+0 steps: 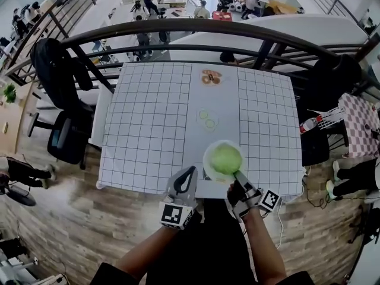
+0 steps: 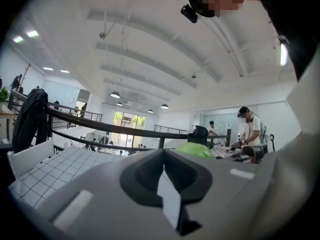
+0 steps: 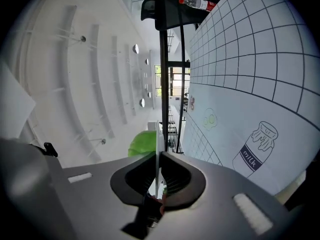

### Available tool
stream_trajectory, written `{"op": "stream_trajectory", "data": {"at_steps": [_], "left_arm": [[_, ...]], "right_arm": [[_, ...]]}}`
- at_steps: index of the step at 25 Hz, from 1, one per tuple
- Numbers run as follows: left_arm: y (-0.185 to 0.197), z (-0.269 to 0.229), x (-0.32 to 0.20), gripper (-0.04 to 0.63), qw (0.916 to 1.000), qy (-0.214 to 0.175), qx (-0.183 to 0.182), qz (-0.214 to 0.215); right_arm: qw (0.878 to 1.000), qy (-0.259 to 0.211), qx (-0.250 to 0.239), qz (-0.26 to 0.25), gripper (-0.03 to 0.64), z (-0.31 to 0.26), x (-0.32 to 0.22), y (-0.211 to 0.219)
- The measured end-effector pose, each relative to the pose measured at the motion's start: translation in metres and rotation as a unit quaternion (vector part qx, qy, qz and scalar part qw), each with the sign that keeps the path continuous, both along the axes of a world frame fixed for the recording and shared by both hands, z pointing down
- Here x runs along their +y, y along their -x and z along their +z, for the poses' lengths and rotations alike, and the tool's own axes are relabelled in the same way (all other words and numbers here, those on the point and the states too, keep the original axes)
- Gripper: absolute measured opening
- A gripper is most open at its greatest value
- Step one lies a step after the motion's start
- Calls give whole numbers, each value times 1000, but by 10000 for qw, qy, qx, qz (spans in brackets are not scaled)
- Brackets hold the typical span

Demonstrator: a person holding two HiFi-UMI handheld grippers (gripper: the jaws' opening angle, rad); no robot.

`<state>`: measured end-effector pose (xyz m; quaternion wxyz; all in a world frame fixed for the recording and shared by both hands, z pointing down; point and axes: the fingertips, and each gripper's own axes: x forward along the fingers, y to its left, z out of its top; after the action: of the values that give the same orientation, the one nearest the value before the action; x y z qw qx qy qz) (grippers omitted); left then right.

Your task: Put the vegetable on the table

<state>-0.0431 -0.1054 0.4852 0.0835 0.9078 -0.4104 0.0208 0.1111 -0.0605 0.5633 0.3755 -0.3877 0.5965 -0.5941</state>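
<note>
- Looking down from the head view, I see the round green vegetable (image 1: 226,158) sitting on a round white plate (image 1: 207,154). The plate is at the near edge of the white table cover with black grid lines (image 1: 148,117).
- My right gripper (image 1: 237,176) is squeezed tight on the plate's rim. In the right gripper view the thin white edge runs straight between the two jaws, and the green ball shows just past it.
- That gripper is rolled on its side, so one jaw is on top of the rim and one is under it.
- My left gripper (image 1: 190,171) has its jaws pressed together with nothing in them. It sits by the table edge, just beside the plate.
- From the right gripper, the vegetable lies at about 11 o'clock, very close. From the left gripper it lies at about 2 o'clock, a bit farther. So the right hand is the nearer one, and it already has the plate.
- The vegetable is round like a ball, so it has no long side to line up with.
- I think the plate is held a little above the table, but I can't be sure.
- Bare table lies toward 12 o'clock, past the plate. I think the next move is to get the vegetable off the plate and onto that spot.
- A ball like this could roll, so I would go slow and tip only a little.
</note>
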Motion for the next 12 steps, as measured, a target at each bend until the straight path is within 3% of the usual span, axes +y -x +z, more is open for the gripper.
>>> {"op": "stream_trajectory", "data": {"at_steps": [12], "left_arm": [[-32, -7, -35, 9, 9999, 12, -124, -70]], "right_arm": [[9992, 354, 111, -124, 21, 40, -41, -35]]}}
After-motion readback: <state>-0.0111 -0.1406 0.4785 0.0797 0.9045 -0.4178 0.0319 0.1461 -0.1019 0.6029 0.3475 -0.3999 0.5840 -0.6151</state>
